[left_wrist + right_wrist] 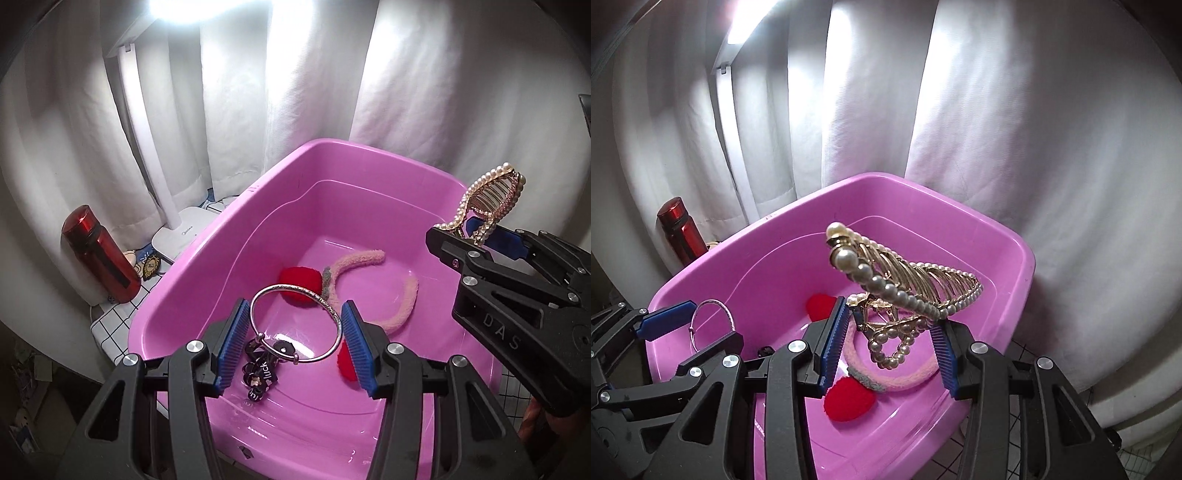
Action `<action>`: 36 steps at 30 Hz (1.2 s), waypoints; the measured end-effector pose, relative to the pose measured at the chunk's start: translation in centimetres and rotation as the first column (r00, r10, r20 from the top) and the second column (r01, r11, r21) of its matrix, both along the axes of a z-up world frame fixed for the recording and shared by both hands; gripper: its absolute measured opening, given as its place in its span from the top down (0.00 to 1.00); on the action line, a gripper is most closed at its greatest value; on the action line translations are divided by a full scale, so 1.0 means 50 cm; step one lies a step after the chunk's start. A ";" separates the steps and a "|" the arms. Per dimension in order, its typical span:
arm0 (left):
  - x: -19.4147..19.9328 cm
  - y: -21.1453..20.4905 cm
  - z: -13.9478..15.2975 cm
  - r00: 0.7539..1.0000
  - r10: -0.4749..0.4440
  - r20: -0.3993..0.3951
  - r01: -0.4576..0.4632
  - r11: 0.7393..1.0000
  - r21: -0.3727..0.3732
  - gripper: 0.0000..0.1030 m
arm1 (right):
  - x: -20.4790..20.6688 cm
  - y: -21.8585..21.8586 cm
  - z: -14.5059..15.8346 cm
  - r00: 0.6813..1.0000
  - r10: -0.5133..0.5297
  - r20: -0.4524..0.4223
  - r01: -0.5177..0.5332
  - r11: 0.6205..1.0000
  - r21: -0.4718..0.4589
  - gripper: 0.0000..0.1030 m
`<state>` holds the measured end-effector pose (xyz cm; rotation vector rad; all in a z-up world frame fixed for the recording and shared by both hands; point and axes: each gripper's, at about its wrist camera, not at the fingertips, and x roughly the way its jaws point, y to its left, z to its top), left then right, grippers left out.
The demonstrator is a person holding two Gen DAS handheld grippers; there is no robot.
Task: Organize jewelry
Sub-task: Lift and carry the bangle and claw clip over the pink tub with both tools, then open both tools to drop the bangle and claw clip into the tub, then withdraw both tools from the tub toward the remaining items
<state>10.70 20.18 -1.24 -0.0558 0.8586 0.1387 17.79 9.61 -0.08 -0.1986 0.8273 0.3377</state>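
A pink plastic tub (236, 206) holds a pink fuzzy headband (402, 295) with red pompoms (299, 282) and a black printed hair tie (260, 369). My left gripper (293, 334) is shut on a silver bangle (258, 297) and holds it above the tub. My right gripper (894, 343) is shut on a gold pearl hair claw (905, 291) over the tub's right side; the claw also shows in the left wrist view (487, 199). The tub (1015, 251), the bangle (713, 317) and the headband (908, 376) show in the right wrist view.
A red bottle (99, 254) stands left of the tub beside a white desk lamp base (181, 232). A white curtain (295, 74) hangs behind. A gridded white cloth (110, 325) covers the table.
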 end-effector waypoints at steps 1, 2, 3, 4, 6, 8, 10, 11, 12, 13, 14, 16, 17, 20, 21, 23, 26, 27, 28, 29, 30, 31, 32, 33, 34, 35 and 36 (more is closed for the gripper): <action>0.004 0.002 -0.004 1.000 0.000 -0.003 0.000 1.000 -0.004 0.51 | 0.005 0.002 -0.006 1.000 -0.003 -0.008 0.003 1.000 -0.005 0.58; 0.008 0.003 -0.008 1.000 0.000 -0.010 0.000 1.000 -0.009 0.51 | 0.009 0.005 -0.012 1.000 -0.005 -0.018 0.005 1.000 -0.008 0.58; 0.012 0.004 -0.012 1.000 0.001 -0.017 -0.001 1.000 -0.012 0.51 | 0.015 0.008 -0.018 1.000 -0.007 -0.027 0.007 1.000 -0.010 0.58; 0.016 0.008 -0.016 1.000 0.002 -0.022 -0.002 1.000 -0.015 0.51 | 0.017 0.009 -0.023 0.999 -0.010 -0.034 0.010 1.000 -0.011 0.58; 0.021 0.009 -0.021 1.000 0.005 -0.027 -0.005 1.000 -0.007 0.51 | 0.022 0.012 -0.032 0.999 -0.014 -0.046 0.014 1.000 -0.015 0.58; 0.024 0.010 -0.026 0.999 0.007 -0.033 -0.007 1.000 -0.008 0.51 | 0.022 0.013 -0.040 0.998 -0.018 -0.060 0.017 1.000 -0.016 0.58; 0.025 0.013 -0.029 0.999 0.011 -0.034 -0.012 1.000 -0.009 0.51 | 0.025 0.015 -0.046 0.998 -0.019 -0.065 0.018 1.000 -0.020 0.58; 0.026 0.013 -0.030 0.999 0.015 -0.035 -0.015 1.000 -0.008 0.51 | 0.027 0.017 -0.048 0.998 -0.020 -0.065 0.018 1.000 -0.023 0.58; 0.026 0.013 -0.031 0.999 0.016 -0.036 -0.017 1.000 -0.008 0.51 | 0.028 0.018 -0.050 0.998 -0.020 -0.065 0.019 0.999 -0.026 0.58; 0.027 0.013 -0.032 0.999 0.018 -0.038 -0.018 1.000 -0.007 0.51 | 0.028 0.018 -0.051 0.998 -0.021 -0.064 0.019 0.999 -0.029 0.58; 0.028 0.014 -0.033 0.999 0.020 -0.039 -0.020 1.000 -0.007 0.51 | 0.028 0.019 -0.052 0.998 -0.022 -0.065 0.020 0.999 -0.032 0.58; 0.028 0.016 -0.035 0.999 0.022 -0.038 -0.022 1.000 -0.002 0.51 | 0.027 0.019 -0.053 0.997 -0.026 -0.069 0.023 0.999 -0.033 0.58; 0.029 0.018 -0.036 0.999 0.024 -0.039 -0.024 1.000 0.000 0.51 | 0.030 0.020 -0.055 0.997 -0.029 -0.075 0.026 0.999 -0.035 0.58; 0.031 0.020 -0.039 0.998 0.032 -0.055 -0.033 0.999 -0.005 0.50 | 0.035 0.016 -0.057 0.995 -0.053 -0.083 0.050 0.998 -0.036 0.55; 0.030 0.022 -0.040 0.998 0.036 -0.057 -0.036 0.999 -0.002 0.45 | 0.036 0.015 -0.056 0.995 -0.059 -0.084 0.056 0.998 -0.033 0.52; 0.027 0.026 -0.037 0.998 0.051 -0.048 -0.050 0.999 0.013 0.23 | 0.037 0.013 -0.054 0.995 -0.065 -0.079 0.062 0.997 -0.039 0.45; 0.020 0.029 -0.028 0.998 0.062 -0.019 -0.061 0.998 0.027 0.20 | 0.030 0.012 -0.037 0.997 -0.069 -0.037 0.067 0.997 -0.040 0.43; 0.020 0.031 -0.027 0.998 0.063 -0.020 -0.063 0.998 0.029 0.20 | 0.029 0.012 -0.033 0.997 -0.067 -0.033 0.065 0.997 -0.041 0.43; 0.020 0.032 -0.026 0.998 0.064 -0.021 -0.063 0.998 0.028 0.20 | 0.027 0.013 -0.029 0.997 -0.066 -0.028 0.064 0.997 -0.042 0.43; 0.019 0.034 -0.025 0.998 0.067 -0.021 -0.066 0.997 0.026 0.20 | 0.026 0.012 -0.026 0.998 -0.066 -0.024 0.065 0.997 -0.042 0.43; 0.018 0.036 -0.024 0.998 0.068 -0.019 -0.067 0.997 0.023 0.20 | 0.025 0.011 -0.024 0.998 -0.067 -0.021 0.067 0.997 -0.039 0.43; 0.017 0.037 -0.024 0.997 0.069 -0.018 -0.068 0.997 0.022 0.19 | 0.024 0.009 -0.022 0.997 -0.070 -0.021 0.069 0.997 -0.035 0.43; 0.017 0.038 -0.024 0.997 0.070 -0.019 -0.069 0.997 0.023 0.19 | 0.024 0.009 -0.022 0.997 -0.071 -0.022 0.071 0.997 -0.036 0.43; 0.016 0.038 -0.023 0.997 0.071 -0.018 -0.070 0.997 0.022 0.18 | 0.023 0.007 -0.021 0.997 -0.073 -0.022 0.073 0.997 -0.036 0.43; 0.016 0.039 -0.022 0.997 0.071 -0.016 -0.070 0.997 0.020 0.18 | 0.021 0.006 -0.019 0.997 -0.074 -0.021 0.073 0.997 -0.034 0.43; 0.013 0.037 -0.022 0.997 0.071 -0.014 -0.071 0.997 0.022 0.18 | 0.019 0.007 -0.017 0.997 -0.074 -0.019 0.073 0.997 -0.033 0.43; 0.011 0.036 -0.020 0.997 0.072 -0.012 -0.072 0.997 0.024 0.18 | 0.016 0.006 -0.015 0.997 -0.075 -0.017 0.074 0.997 -0.032 0.43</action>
